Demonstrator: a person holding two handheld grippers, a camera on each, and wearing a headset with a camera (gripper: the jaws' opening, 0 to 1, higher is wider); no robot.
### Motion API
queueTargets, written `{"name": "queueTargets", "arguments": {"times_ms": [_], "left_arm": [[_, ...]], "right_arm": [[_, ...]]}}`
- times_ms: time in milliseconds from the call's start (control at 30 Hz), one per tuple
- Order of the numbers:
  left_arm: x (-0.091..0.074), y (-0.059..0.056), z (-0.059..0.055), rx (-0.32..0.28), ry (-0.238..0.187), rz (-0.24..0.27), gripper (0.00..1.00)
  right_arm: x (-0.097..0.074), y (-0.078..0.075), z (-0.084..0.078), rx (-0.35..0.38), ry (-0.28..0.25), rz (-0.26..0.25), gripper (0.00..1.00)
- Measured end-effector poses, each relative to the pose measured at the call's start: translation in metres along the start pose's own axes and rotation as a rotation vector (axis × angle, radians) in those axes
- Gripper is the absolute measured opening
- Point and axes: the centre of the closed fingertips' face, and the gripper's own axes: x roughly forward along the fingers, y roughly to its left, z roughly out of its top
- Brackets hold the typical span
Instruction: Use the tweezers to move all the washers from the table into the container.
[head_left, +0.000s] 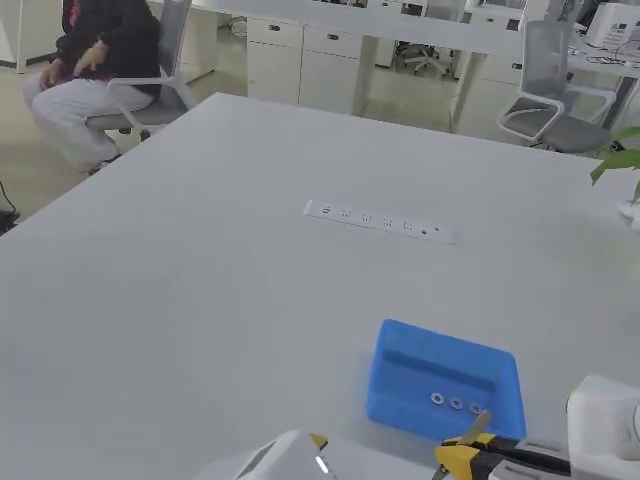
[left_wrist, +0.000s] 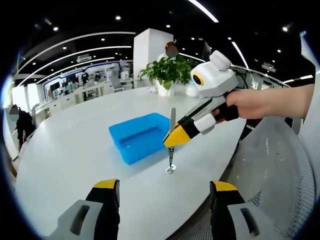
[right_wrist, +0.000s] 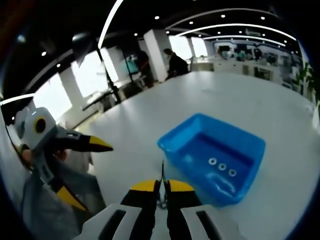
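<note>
My right tool (left_wrist: 177, 138) is pinched together on the tweezers (left_wrist: 171, 156), which stand nearly upright with their upper end sticking out above the jaws. Their tips are down on the counter (head_left: 200, 280), meeting a washer (left_wrist: 170, 170) that lies close to the near edge. I can't tell whether the tips actually grip it. In the right gripper view the jaws sit side by side with the thin tweezers between them.

My left tool (left_wrist: 165, 205) has its jaws wide apart with nothing between them, held back at the counter's edge and aimed at the tweezers.

Just beyond the washer is the blue container (head_left: 445, 380), flat on the counter. Three washers (right_wrist: 222, 166) lie in a row on its floor.

Farther out, a white power strip (head_left: 378, 222) lies mid-counter, a potted plant (left_wrist: 167, 72) stands near the far edge, and a person (head_left: 90, 70) sits on a chair past the corner.
</note>
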Motion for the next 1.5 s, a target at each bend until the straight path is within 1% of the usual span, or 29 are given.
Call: {"name": "queueTargets", "arguments": {"times_ms": [167, 333, 367, 400, 433, 500, 533, 600, 700, 800, 867, 933, 1033, 1100, 1133, 1200, 1267, 1367, 1433, 1500], "left_arm": [[0.000, 0.000, -0.001, 0.001, 0.004, 0.000, 0.74], [0.001, 0.000, -0.001, 0.004, 0.006, 0.000, 0.73], [0.001, 0.000, -0.001, 0.004, 0.007, 0.000, 0.73], [0.001, 0.000, -0.002, 0.006, 0.009, 0.000, 0.73], [0.001, 0.000, -0.002, 0.007, 0.009, 0.000, 0.73], [0.001, 0.000, -0.002, 0.009, 0.013, 0.001, 0.73], [0.001, 0.000, -0.002, 0.009, 0.014, 0.001, 0.73], [0.001, 0.000, -0.002, 0.009, 0.013, 0.002, 0.73], [0.000, 0.000, -0.003, 0.009, 0.015, 0.003, 0.73], [0.001, 0.000, -0.003, 0.011, 0.015, 0.001, 0.73], [0.000, 0.000, -0.003, 0.012, 0.015, 0.001, 0.72], [0.000, 0.000, -0.003, 0.015, 0.019, 0.001, 0.72], [0.000, 0.000, -0.003, 0.010, 0.018, 0.001, 0.72], [0.000, 0.000, -0.003, 0.013, 0.019, 0.002, 0.72], [0.000, 0.000, -0.004, 0.013, 0.019, 0.002, 0.72], [0.000, 0.000, -0.003, 0.012, 0.018, 0.001, 0.72], [0.000, 0.000, -0.004, 0.013, 0.019, 0.001, 0.72], [0.001, 0.000, -0.004, 0.014, 0.020, 0.001, 0.72], [0.001, 0.000, -0.004, 0.014, 0.020, 0.001, 0.72], [0.001, 0.000, -0.004, 0.015, 0.021, 0.001, 0.72]], "right_arm": [[0.003, 0.000, -0.004, 0.000, 0.012, 0.002, 0.04], [0.004, 0.003, -0.003, -0.004, 0.007, 0.009, 0.04], [0.004, 0.004, -0.003, -0.013, 0.008, 0.010, 0.04], [0.004, 0.005, -0.004, -0.045, 0.016, 0.011, 0.03], [0.005, 0.006, -0.003, -0.060, 0.009, 0.015, 0.03], [0.006, 0.010, -0.006, -0.075, 0.023, 0.029, 0.02], [0.006, 0.011, -0.006, -0.077, 0.021, 0.030, 0.02], [0.006, 0.011, -0.005, -0.075, 0.011, 0.030, 0.02], [0.005, 0.012, -0.002, -0.054, -0.005, 0.031, 0.02], [0.005, 0.012, 0.000, -0.057, -0.017, 0.024, 0.03], [0.006, 0.011, -0.001, -0.059, -0.017, 0.022, 0.04], [0.007, 0.010, -0.004, -0.064, -0.001, 0.027, 0.04], [0.008, 0.014, -0.004, -0.065, -0.003, 0.042, 0.04], [0.009, 0.016, -0.006, -0.092, 0.012, 0.039, 0.04], [0.009, 0.017, -0.004, -0.096, 0.003, 0.040, 0.04], [0.010, 0.020, -0.005, -0.132, 0.013, 0.045, 0.04], [0.009, 0.022, -0.006, -0.182, 0.022, 0.047, 0.04], [0.010, 0.032, -0.009, -0.313, 0.049, 0.063, 0.04], [0.010, 0.034, -0.010, -0.361, 0.061, 0.063, 0.03], [0.010, 0.032, -0.009, -0.339, 0.054, 0.053, 0.03]]}}
